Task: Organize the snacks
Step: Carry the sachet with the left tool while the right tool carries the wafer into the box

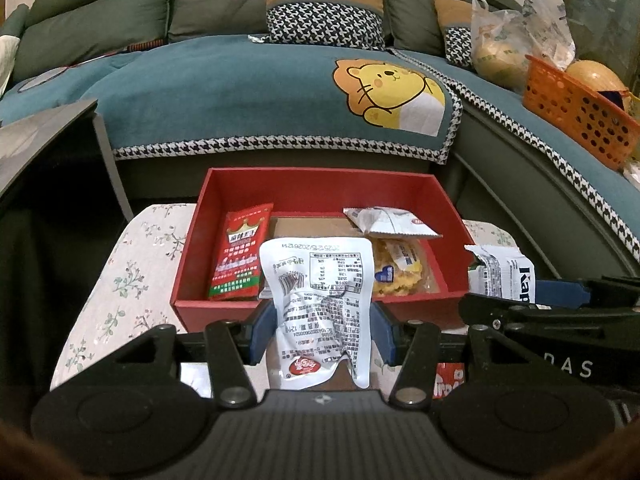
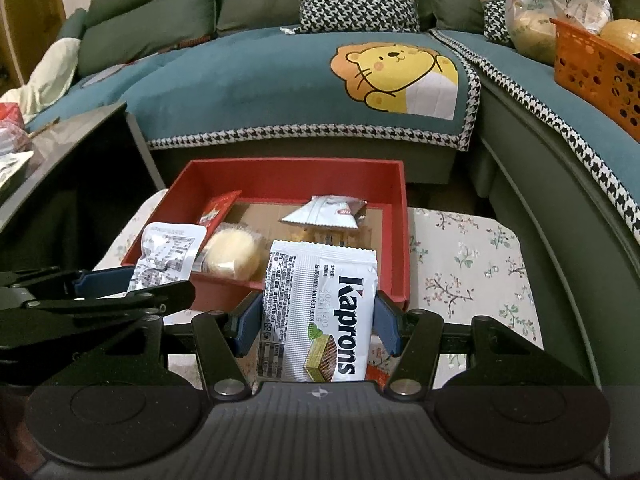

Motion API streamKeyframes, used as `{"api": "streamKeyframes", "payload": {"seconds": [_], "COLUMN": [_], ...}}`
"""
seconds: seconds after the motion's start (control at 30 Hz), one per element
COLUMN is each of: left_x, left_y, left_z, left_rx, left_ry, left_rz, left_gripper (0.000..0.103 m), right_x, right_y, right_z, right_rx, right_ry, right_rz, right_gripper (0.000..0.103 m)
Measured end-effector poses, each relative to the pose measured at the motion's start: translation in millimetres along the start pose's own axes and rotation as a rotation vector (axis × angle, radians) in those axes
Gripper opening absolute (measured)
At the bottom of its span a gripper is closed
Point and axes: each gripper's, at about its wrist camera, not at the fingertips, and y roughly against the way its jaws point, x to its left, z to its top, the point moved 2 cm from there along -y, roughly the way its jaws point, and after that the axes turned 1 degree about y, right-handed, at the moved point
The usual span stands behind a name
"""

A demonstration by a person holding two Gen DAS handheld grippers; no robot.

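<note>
White pouch point(image 1: 316, 304): pinched upright in left tool point(image 1: 320, 330), held just short of red box point(image 1: 320, 184) near wall, likely for drop-in.
Kaprons wafer pack point(image 2: 320, 312): clamped in right tool point(image 2: 318, 328), same approach, right of left tool.
Box ahead of both tools, on floral desk point(image 2: 472, 272); holds red sachet point(image 1: 240, 256), round cake point(image 2: 232, 254), silver packet point(image 2: 324, 212), yellow crackers point(image 1: 400, 268). Space remains mid-box.
Sofa point(image 1: 248, 84) beyond; orange basket point(image 1: 580, 112) far right.

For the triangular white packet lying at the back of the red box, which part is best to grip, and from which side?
Probably from above, at the near crimped edge of the triangular white packet. It lies tilted on other snacks, clear of the red box walls, and that flat seam is thin enough for a pinch. Both the left gripper and right gripper are full now, so one must release first.
</note>
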Motion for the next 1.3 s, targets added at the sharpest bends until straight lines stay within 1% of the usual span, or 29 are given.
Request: {"api": "streamKeyframes", "payload": {"seconds": [0.6, 1.03, 1.3], "left_x": [-1.5, 0.5, 2.2], "left_y": [-26.1, -52.5, -70.1], "left_z": [22.1, 41.6, 47.5], "left_rx": [-0.010, -0.018, -0.014], "left_ry": [0.014, 0.028, 0.015], "left_rz": [0.023, 0.047, 0.076], "left_gripper": [0.070, 0.070, 0.070], "right_x": [-8.3, -17.5, -21.5], "right_y": [-19.6, -43.0, -61.7], "right_z": [19.5, 37.1, 38.8], "right_rx": [-0.012, -0.028, -0.022], "right_ry": [-0.019, -0.073, -0.108], "right_rz": [0.000, 0.021, 0.039], "right_gripper": [0.065, 0.065, 0.065]}}
